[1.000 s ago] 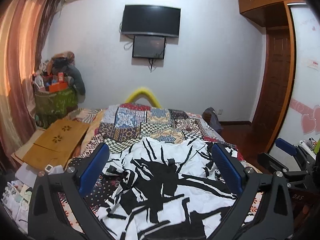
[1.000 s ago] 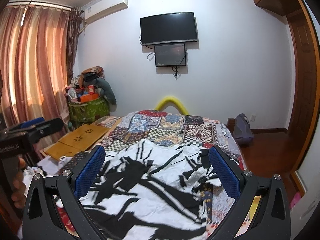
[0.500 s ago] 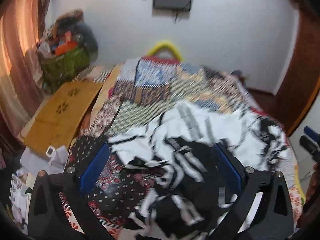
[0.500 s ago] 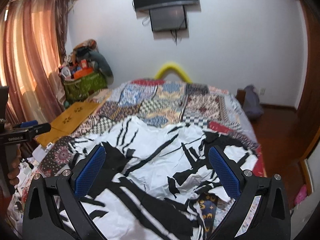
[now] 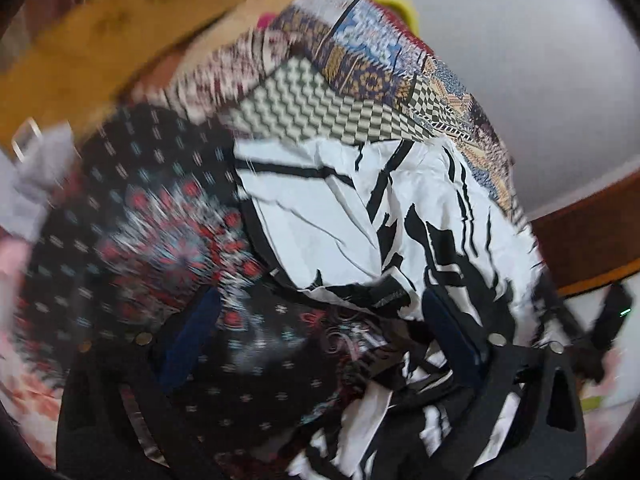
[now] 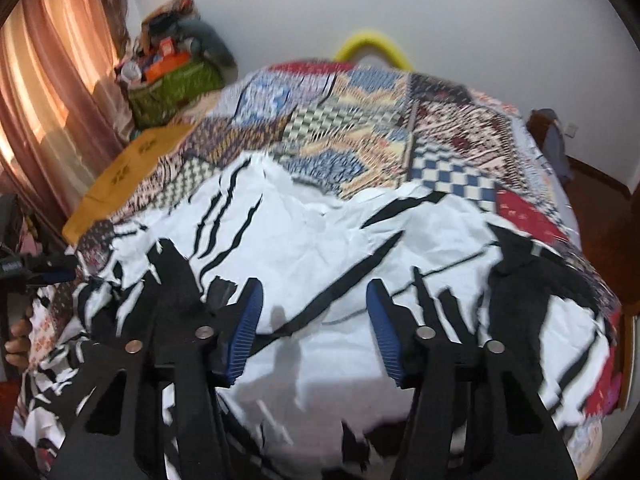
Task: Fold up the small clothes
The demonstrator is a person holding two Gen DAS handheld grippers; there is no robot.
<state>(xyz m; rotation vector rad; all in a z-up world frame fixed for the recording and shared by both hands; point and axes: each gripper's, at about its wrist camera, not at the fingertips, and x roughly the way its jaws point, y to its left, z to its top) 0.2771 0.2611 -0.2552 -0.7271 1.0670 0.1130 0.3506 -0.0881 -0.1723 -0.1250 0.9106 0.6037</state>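
Reach step: right claw [image 6: 316,332] jaws closing, still apart over garment [image 6: 320,240]; left claw [image 5: 320,344] apart. Next: pinch an edge.

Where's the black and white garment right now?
The crumpled black-and-white patterned garment lies across the near end of the patchwork quilt, directly under the right tongs.

The black-and-white garment [image 6: 328,240] covers the near bed, the patchwork quilt [image 6: 360,128] lies bare toward twelve o'clock, a cluttered green basket [image 6: 172,88] blocks ten o'clock.
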